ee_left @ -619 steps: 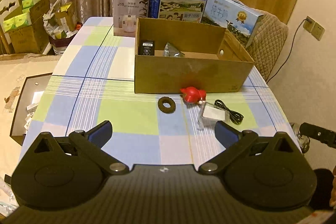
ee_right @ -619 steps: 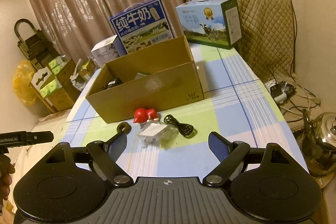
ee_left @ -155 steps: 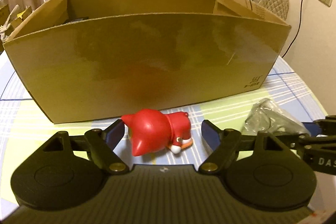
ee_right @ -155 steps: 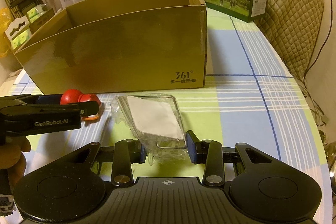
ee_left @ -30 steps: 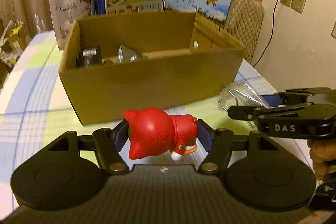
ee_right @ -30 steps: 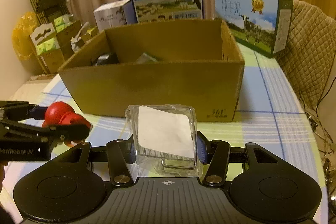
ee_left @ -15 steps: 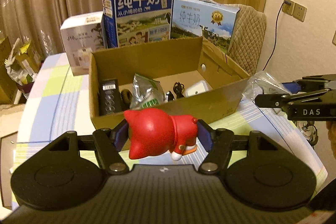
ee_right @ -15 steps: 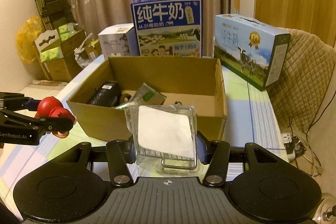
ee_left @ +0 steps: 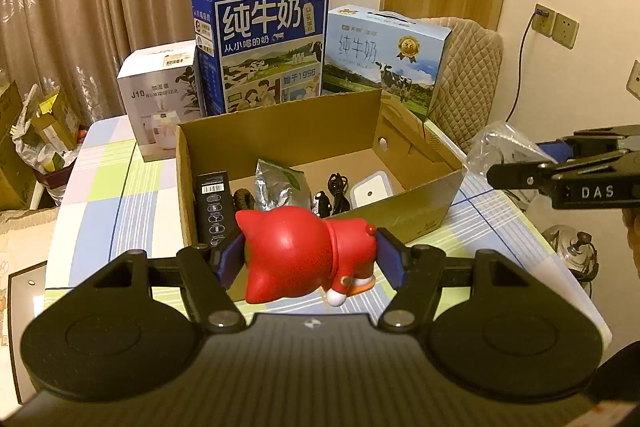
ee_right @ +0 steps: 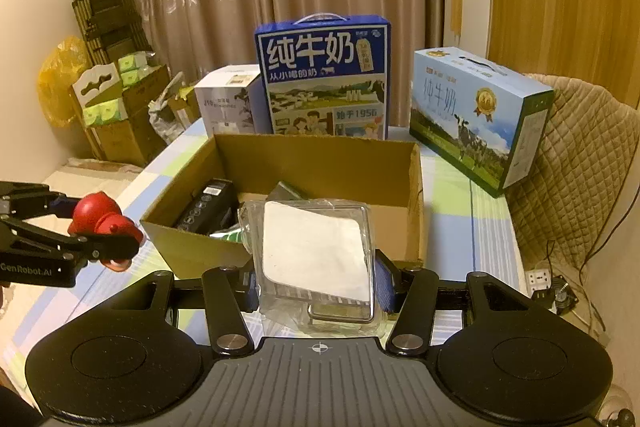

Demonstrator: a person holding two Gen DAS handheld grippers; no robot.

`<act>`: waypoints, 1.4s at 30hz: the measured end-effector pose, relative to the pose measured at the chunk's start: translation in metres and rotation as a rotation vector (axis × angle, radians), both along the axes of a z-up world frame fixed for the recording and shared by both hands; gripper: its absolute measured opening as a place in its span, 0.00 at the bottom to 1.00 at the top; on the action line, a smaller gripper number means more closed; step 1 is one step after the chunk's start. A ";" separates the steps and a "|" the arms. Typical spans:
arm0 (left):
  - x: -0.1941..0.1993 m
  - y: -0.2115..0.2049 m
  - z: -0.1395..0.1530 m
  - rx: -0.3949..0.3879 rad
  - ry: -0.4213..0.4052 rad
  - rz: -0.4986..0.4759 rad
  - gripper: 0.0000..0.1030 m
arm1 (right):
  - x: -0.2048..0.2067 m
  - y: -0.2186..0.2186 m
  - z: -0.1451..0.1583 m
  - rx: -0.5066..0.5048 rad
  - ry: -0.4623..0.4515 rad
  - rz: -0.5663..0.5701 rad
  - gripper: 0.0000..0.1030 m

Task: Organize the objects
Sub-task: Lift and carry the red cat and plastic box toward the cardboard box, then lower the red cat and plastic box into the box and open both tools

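Observation:
My left gripper (ee_left: 310,261) is shut on a red cat-shaped toy (ee_left: 304,251), held in the air in front of the open cardboard box (ee_left: 420,203). My right gripper (ee_right: 318,285) is shut on a clear plastic packet with a white card inside (ee_right: 316,251), raised near the box's front right corner (ee_right: 416,227). From the right wrist view the red toy (ee_right: 102,221) shows at the left in the left gripper (ee_right: 116,247). Inside the box lie a black remote-like box (ee_left: 214,205), a silver foil pouch (ee_left: 280,187), a black cable (ee_left: 336,187) and a small white case (ee_left: 370,191).
Behind the cardboard box stand a blue milk carton box (ee_left: 264,47), a light-blue milk box (ee_left: 384,59) and a white humidifier box (ee_left: 160,95). The checked tablecloth (ee_left: 100,195) covers the table. A quilted chair (ee_left: 468,83) is at the right; boxes and bags sit on the floor at the left (ee_right: 116,107).
Both grippers have risen higher with their loads, so the inside of the box shows more fully. Both holds are unchanged.

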State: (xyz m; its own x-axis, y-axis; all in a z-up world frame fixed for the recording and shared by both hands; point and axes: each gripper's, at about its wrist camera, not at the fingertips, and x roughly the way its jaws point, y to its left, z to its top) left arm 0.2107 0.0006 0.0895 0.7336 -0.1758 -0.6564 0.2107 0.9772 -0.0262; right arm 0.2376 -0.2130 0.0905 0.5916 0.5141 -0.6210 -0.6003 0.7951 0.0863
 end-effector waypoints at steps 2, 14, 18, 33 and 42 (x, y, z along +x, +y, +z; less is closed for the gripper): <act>0.001 0.000 0.001 -0.002 0.004 0.000 0.62 | 0.001 -0.001 0.003 0.000 0.000 -0.001 0.48; 0.017 0.004 0.002 -0.009 0.020 -0.004 0.62 | 0.018 0.005 0.008 -0.019 0.004 0.005 0.48; 0.029 0.010 0.004 -0.005 0.024 0.003 0.62 | 0.027 0.009 0.009 -0.026 0.008 0.005 0.48; 0.092 0.027 0.002 -0.035 0.057 0.047 0.62 | 0.079 0.044 -0.003 -0.096 0.024 0.017 0.48; 0.115 0.037 -0.007 -0.061 0.076 0.067 0.62 | 0.101 0.055 -0.018 -0.124 0.047 0.021 0.48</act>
